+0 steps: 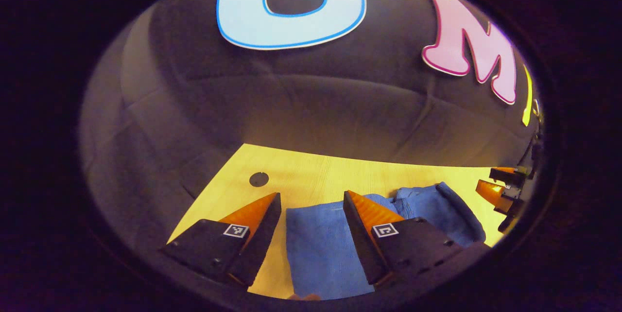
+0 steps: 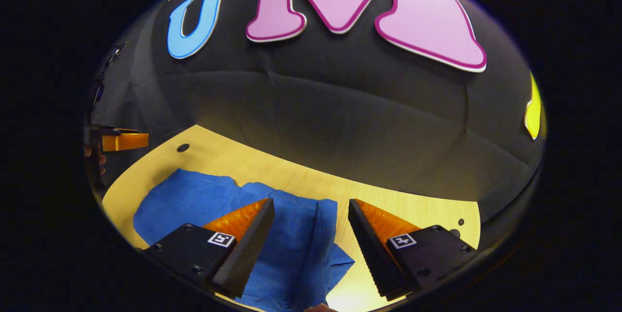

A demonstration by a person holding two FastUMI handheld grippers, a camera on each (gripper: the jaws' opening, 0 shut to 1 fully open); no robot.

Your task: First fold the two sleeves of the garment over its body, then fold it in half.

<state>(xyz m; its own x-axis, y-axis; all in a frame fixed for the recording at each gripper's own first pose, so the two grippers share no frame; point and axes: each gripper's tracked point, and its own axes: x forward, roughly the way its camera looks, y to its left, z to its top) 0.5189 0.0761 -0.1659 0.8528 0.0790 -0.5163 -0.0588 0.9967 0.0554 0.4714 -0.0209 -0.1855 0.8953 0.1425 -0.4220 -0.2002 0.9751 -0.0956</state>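
On the pale wooden table [image 1: 311, 171] in front of the black cloth wall [image 1: 301, 103] lies the blue garment [image 1: 316, 249], spread flat but rumpled, its cloth bunched into thicker folds toward the far right in the left gripper view. In the right gripper view the garment [image 2: 291, 249] reaches from the near left of the table [image 2: 403, 205] to the middle, one narrow fold ending in a corner near the table's front edge. The left gripper [image 1: 311, 227] hangs above the garment's left part with its fingers spread apart and nothing between them but cloth below; the right finger overlaps the fabric in view. The right gripper [image 2: 311, 234] likewise has its fingers apart, over the garment's right edge. Each gripper appears small at the margin of the other's view. A small dark hole [image 1: 258, 179] marks the table's far left corner.
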